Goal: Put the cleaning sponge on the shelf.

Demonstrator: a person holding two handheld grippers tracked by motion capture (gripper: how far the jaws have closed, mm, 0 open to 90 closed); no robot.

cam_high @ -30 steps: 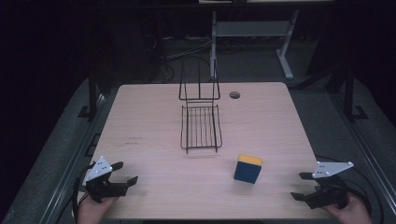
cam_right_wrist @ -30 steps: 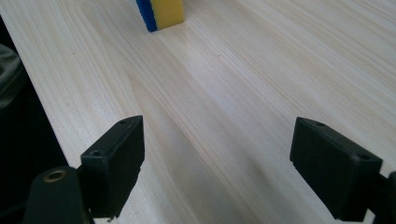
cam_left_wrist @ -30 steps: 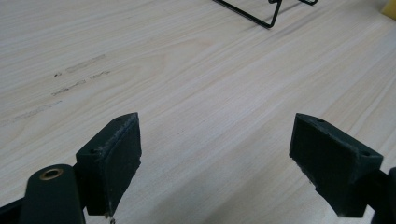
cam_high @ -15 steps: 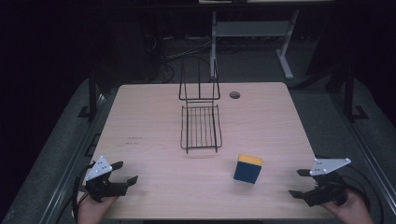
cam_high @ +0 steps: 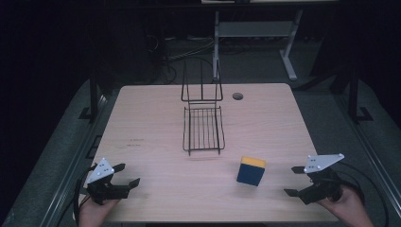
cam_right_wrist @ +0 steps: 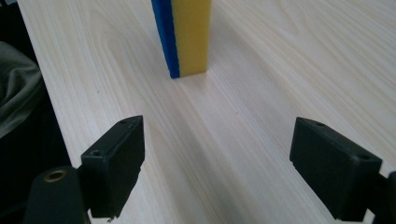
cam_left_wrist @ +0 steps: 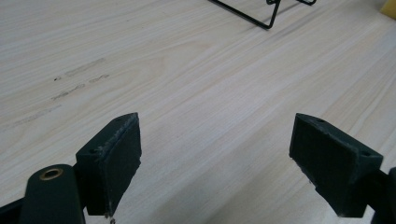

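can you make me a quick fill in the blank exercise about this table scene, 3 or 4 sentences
1. The sponge on the table is blue and ____.
2. The black wire rack lies nearer the ____ edge of the table than the sponge does.
3. The jaws of the left claw stand ____, with nothing between them.
4. The sponge sits closer to the ____ claw.

Missing words: yellow; far; open; right

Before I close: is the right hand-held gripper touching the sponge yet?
Apart. The right gripper view shows bare table between the open right hand-held gripper and the sponge.
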